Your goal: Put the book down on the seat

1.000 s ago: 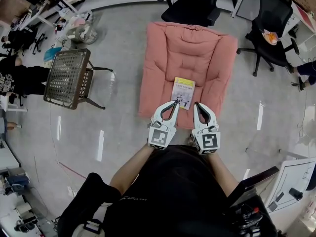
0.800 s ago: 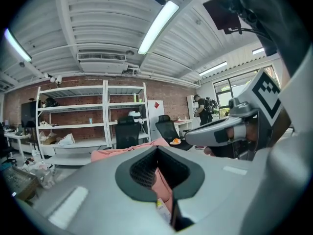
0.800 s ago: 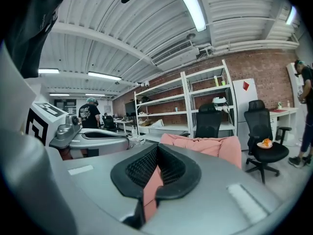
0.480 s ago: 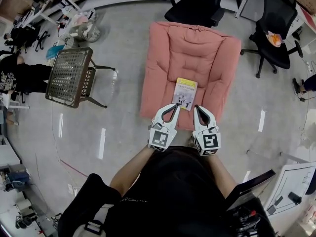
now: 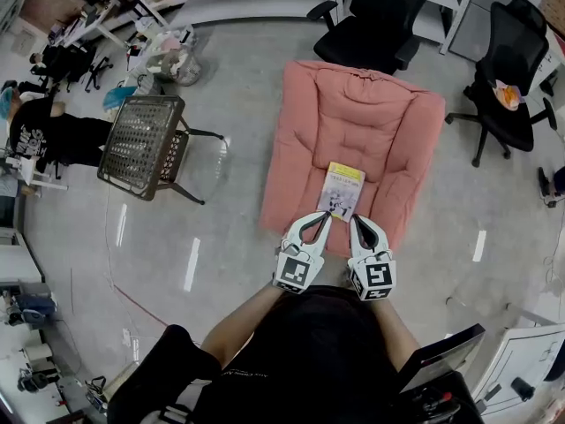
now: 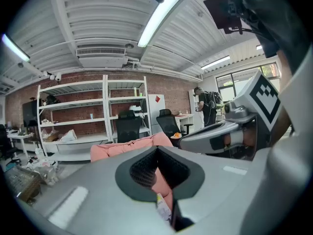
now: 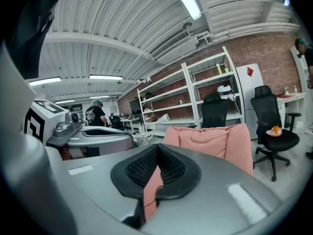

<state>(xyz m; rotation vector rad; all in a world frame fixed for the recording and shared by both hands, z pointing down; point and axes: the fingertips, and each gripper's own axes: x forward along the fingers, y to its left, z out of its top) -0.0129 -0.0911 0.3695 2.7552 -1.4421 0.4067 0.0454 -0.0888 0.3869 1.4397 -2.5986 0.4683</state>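
Note:
A thin book [image 5: 342,190] with a yellow-and-white cover lies flat on the pink cushioned seat [image 5: 353,122], near its front edge. Both grippers hover side by side just in front of the book's near edge, and neither holds anything. My left gripper [image 5: 325,220] is shut, its tip by the book's near left corner. My right gripper [image 5: 356,222] is shut too, just right of that. In the left gripper view a sliver of the book [image 6: 164,210] shows past the closed jaws, with the seat [image 6: 122,149] beyond. The right gripper view shows the pink seat [image 7: 215,137] ahead.
A brown wicker side table [image 5: 141,140] stands on the floor left of the seat. Black office chairs [image 5: 380,16] [image 5: 512,69] stand behind and to the right. A person [image 5: 53,135] sits at far left. A dark laptop [image 5: 441,352] is at lower right.
The head view has shifted, so the seat and book sit lower and further right in frame. Both grippers stay shut near the book's front edge; the book has not moved on the seat.

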